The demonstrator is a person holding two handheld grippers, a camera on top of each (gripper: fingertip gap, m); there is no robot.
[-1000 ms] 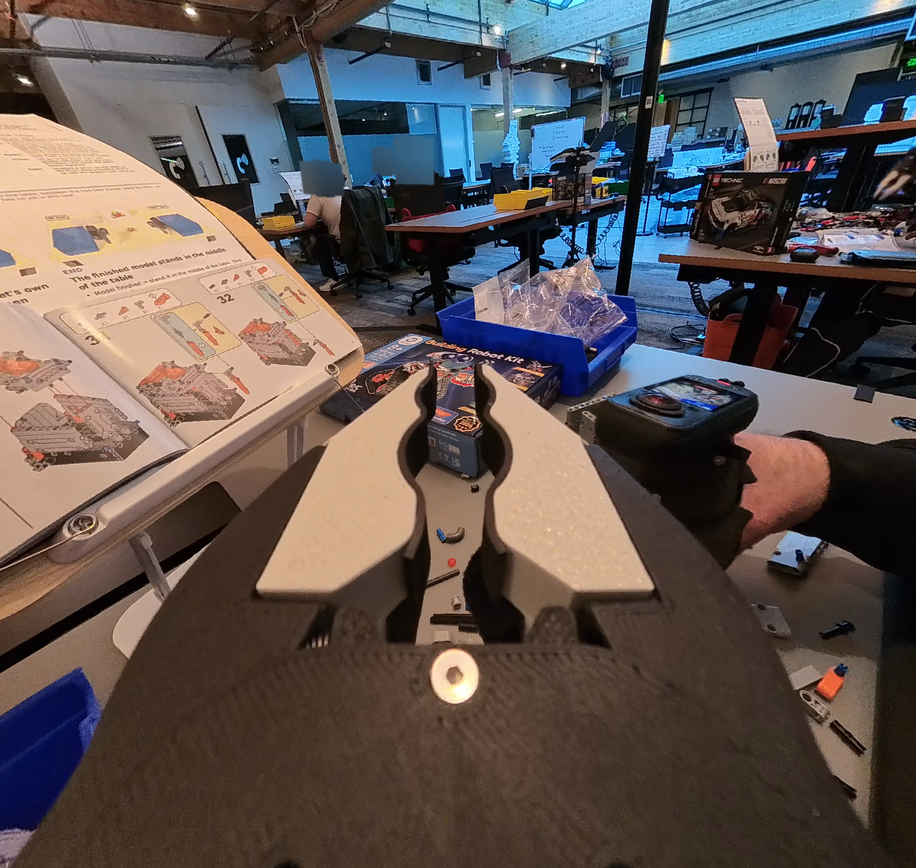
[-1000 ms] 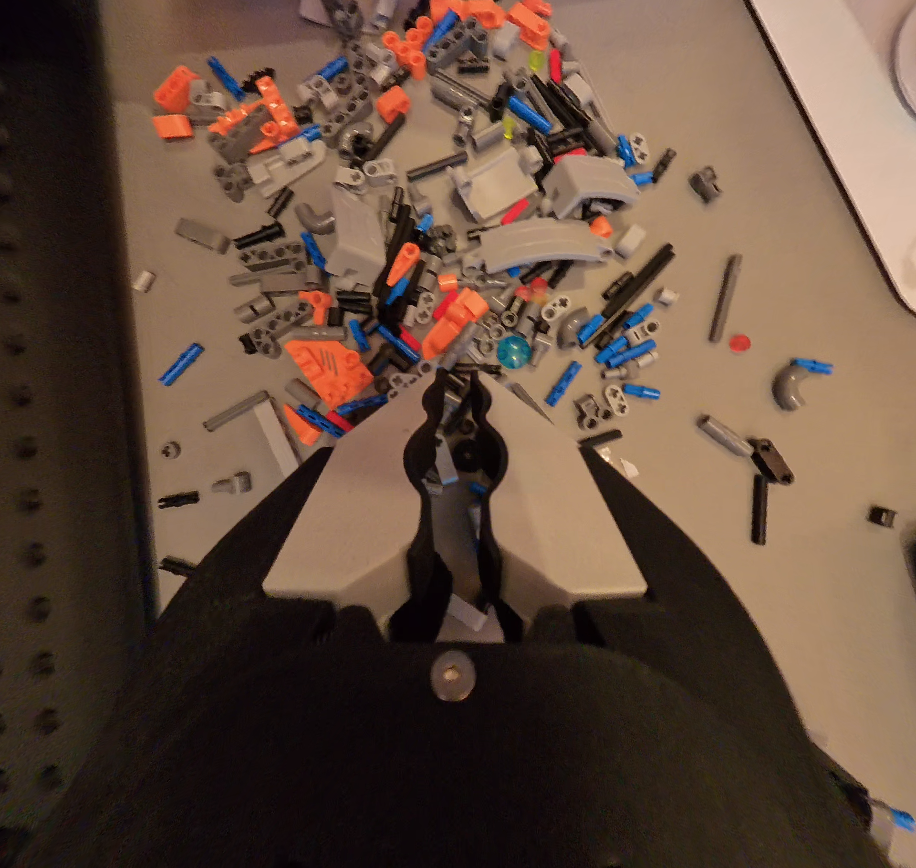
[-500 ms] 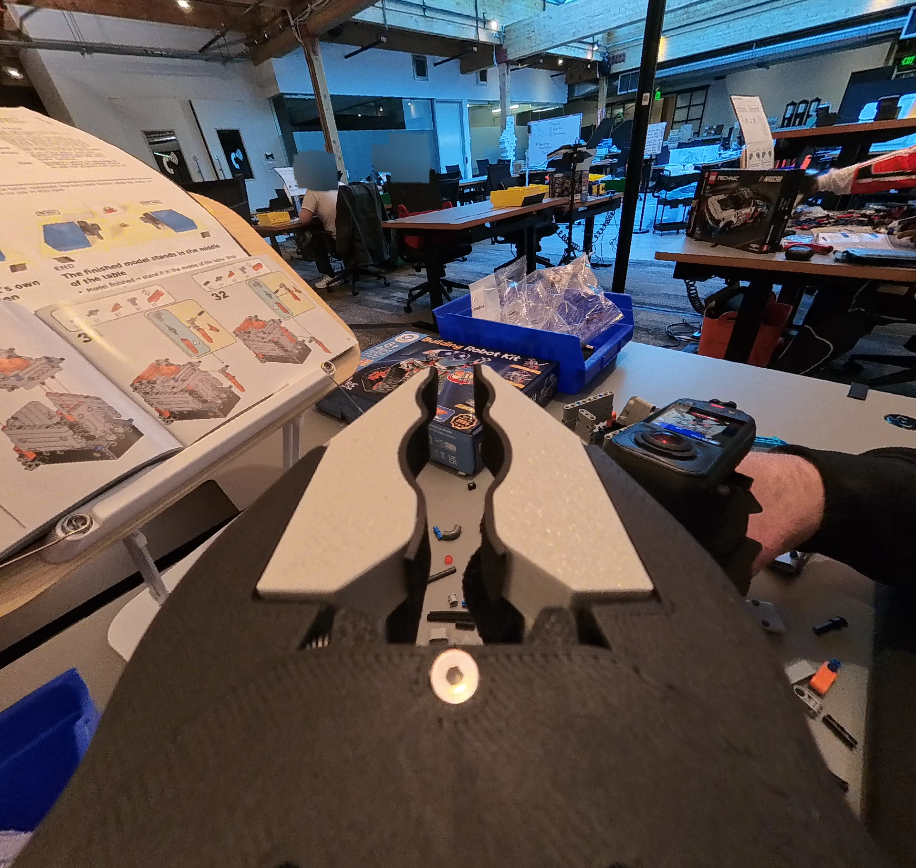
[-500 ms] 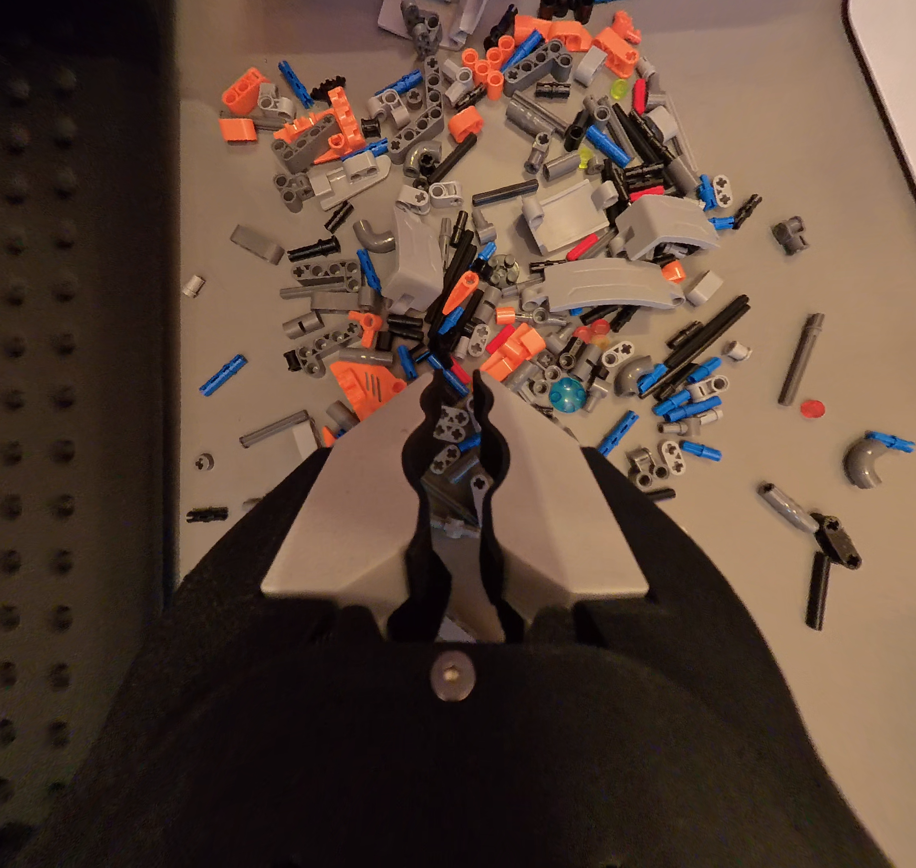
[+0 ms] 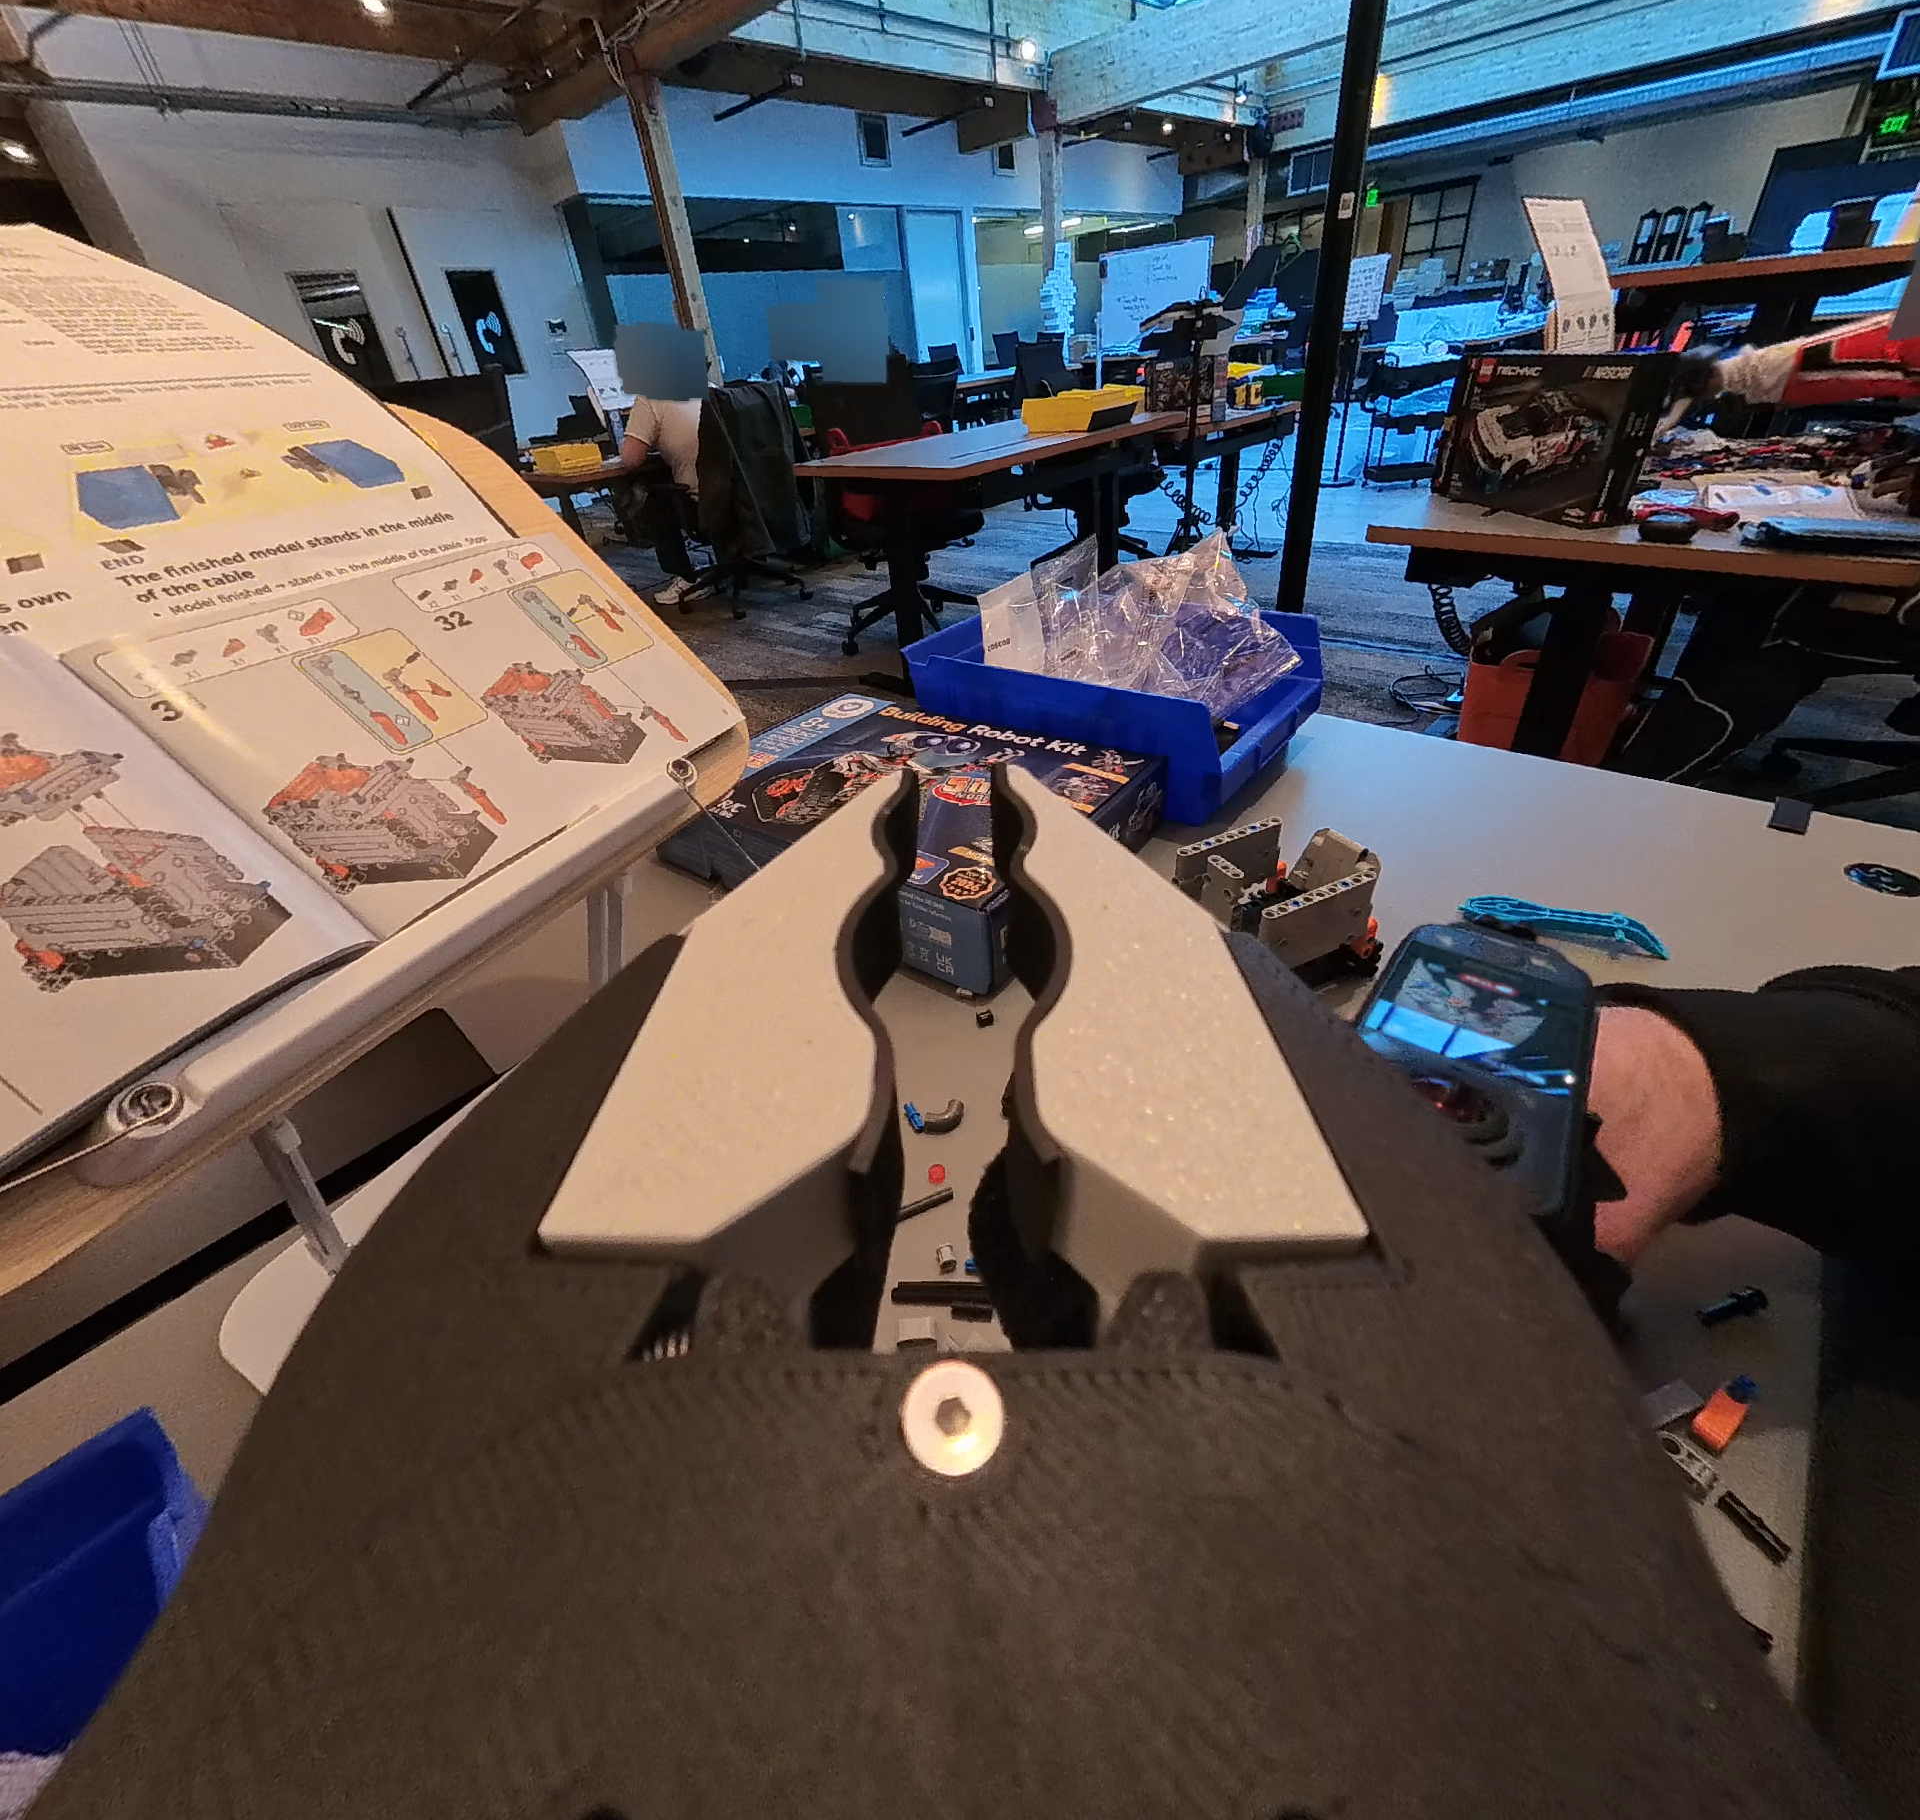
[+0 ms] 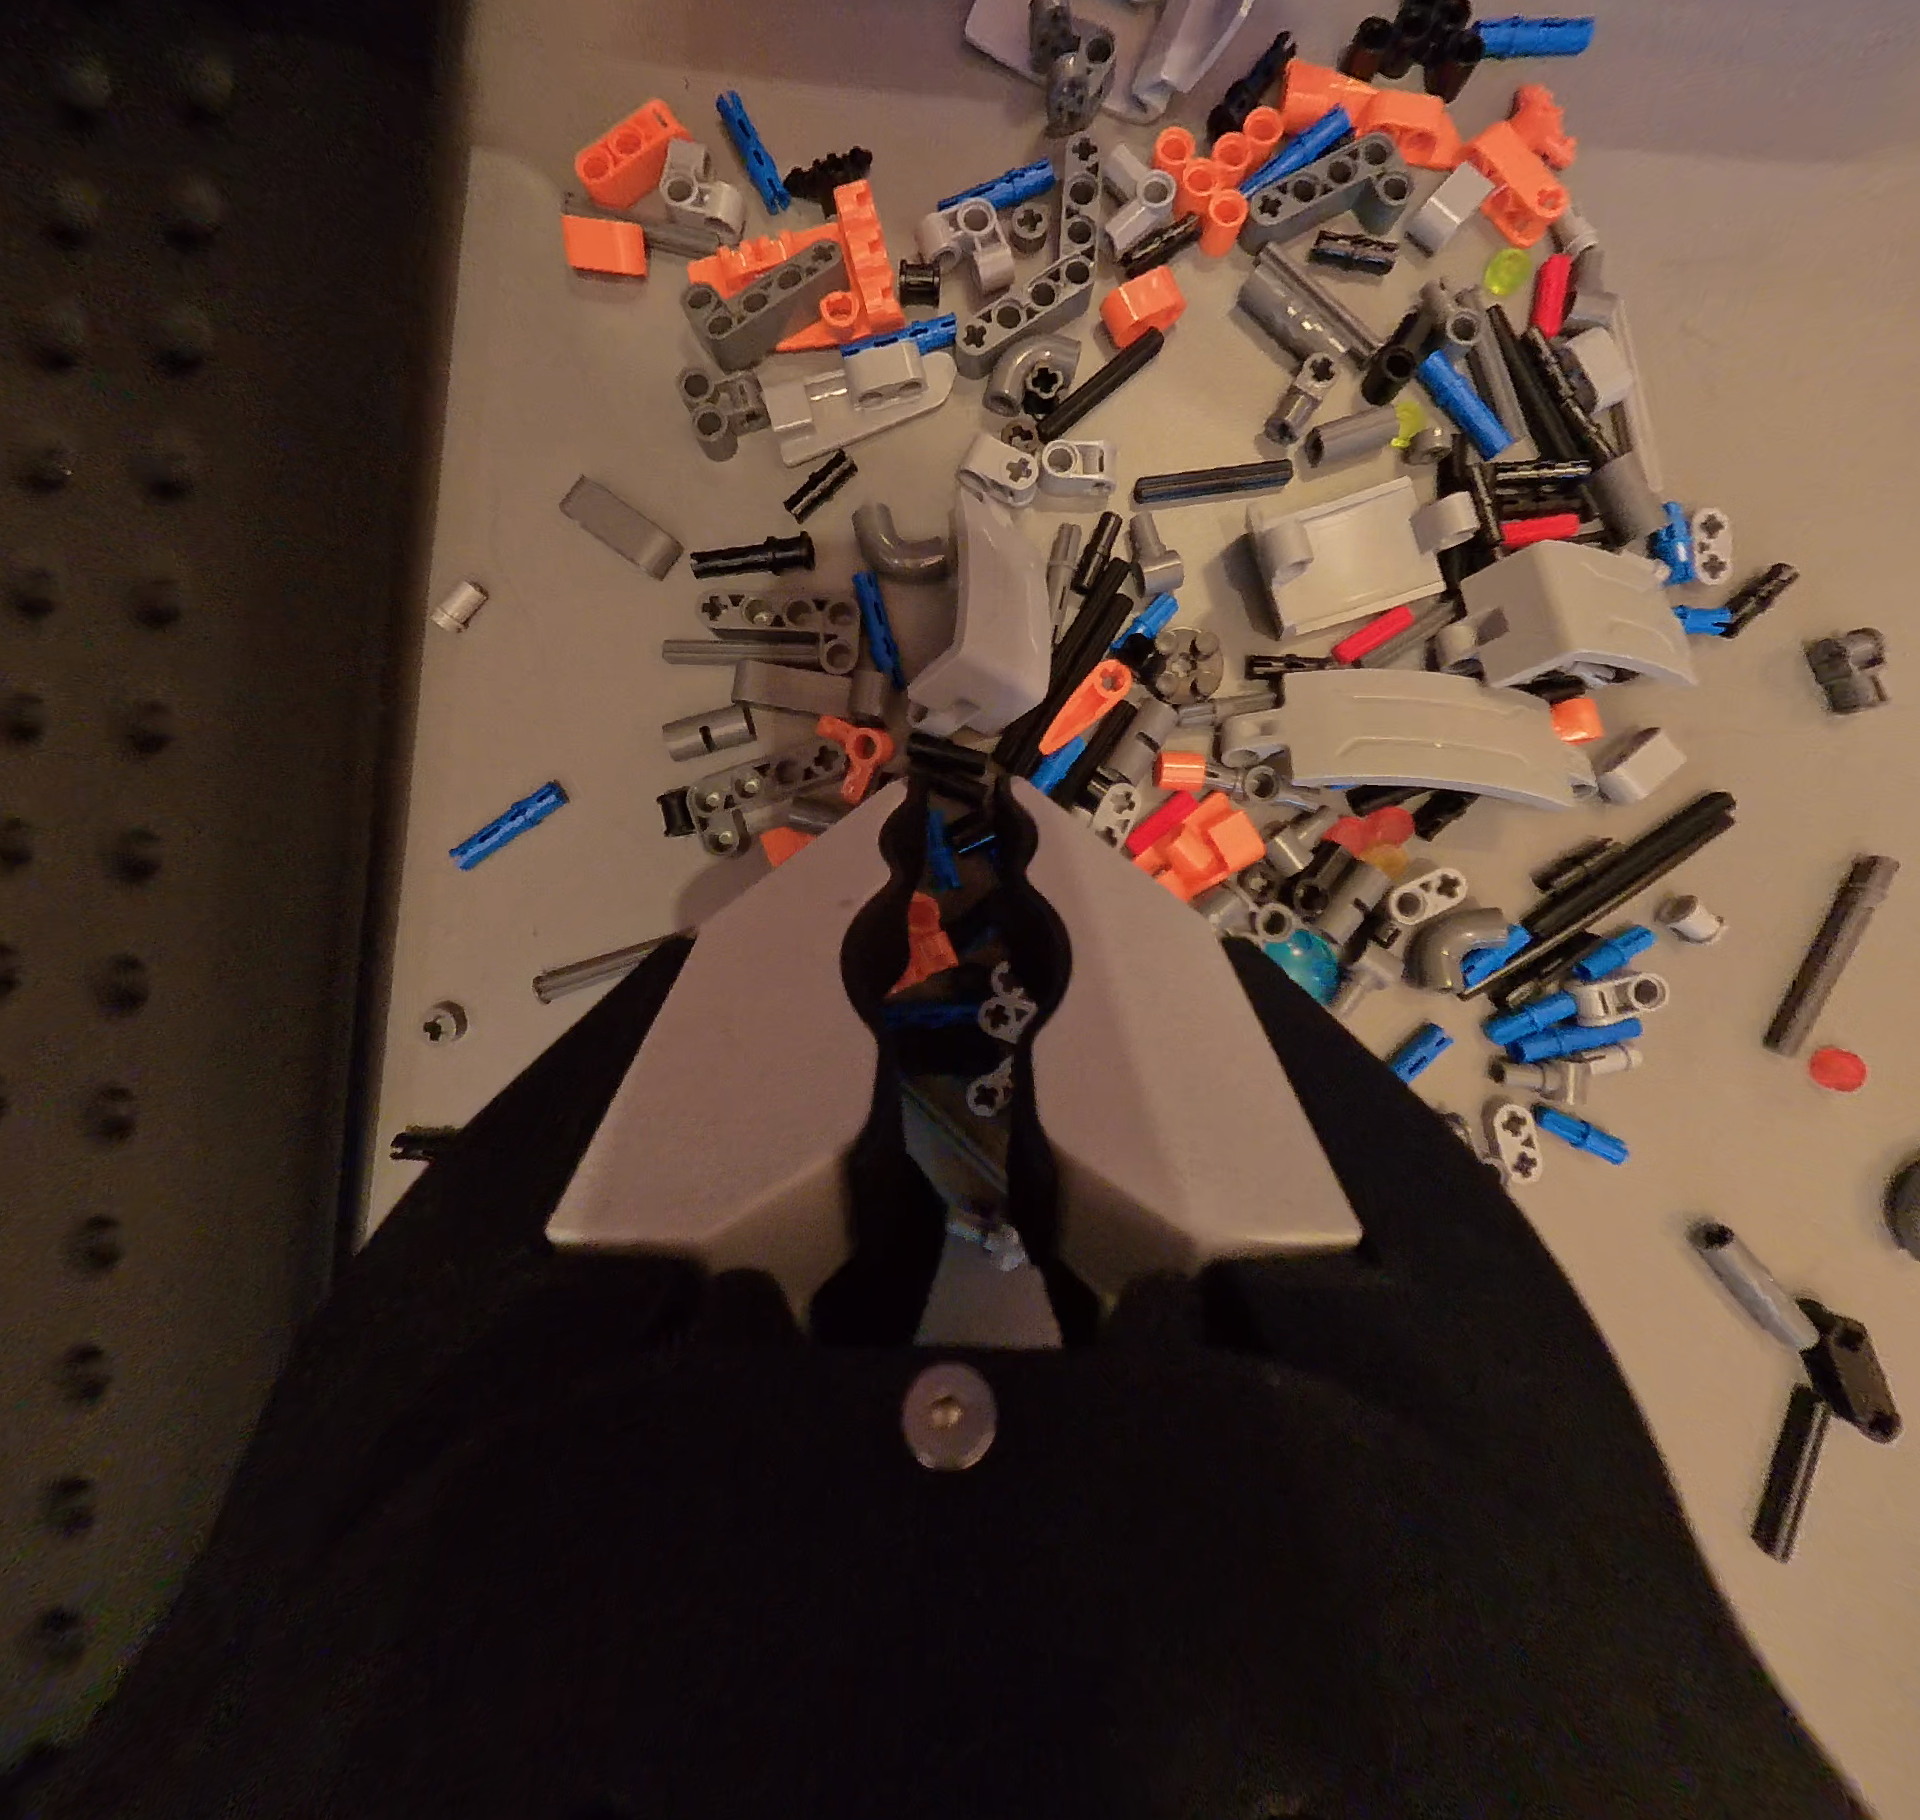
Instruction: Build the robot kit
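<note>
Lower now over the heap of small plastic parts (image 6: 1091, 523), the right gripper (image 6: 956, 794) hovers with jaws slightly apart, empty, tips above black pins (image 6: 940, 762); closing here risks pinching several pieces; left gripper (image 5: 954, 783), also narrowly parted, idles beside the manual (image 5: 312, 690).

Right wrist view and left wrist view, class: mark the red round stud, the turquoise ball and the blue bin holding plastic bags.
red round stud (image 6: 1837, 1068), right wrist view, its flat top.
turquoise ball (image 6: 1307, 962), right wrist view, its visible upper curve.
blue bin (image 5: 1070, 710), left wrist view, its front wall.
</note>
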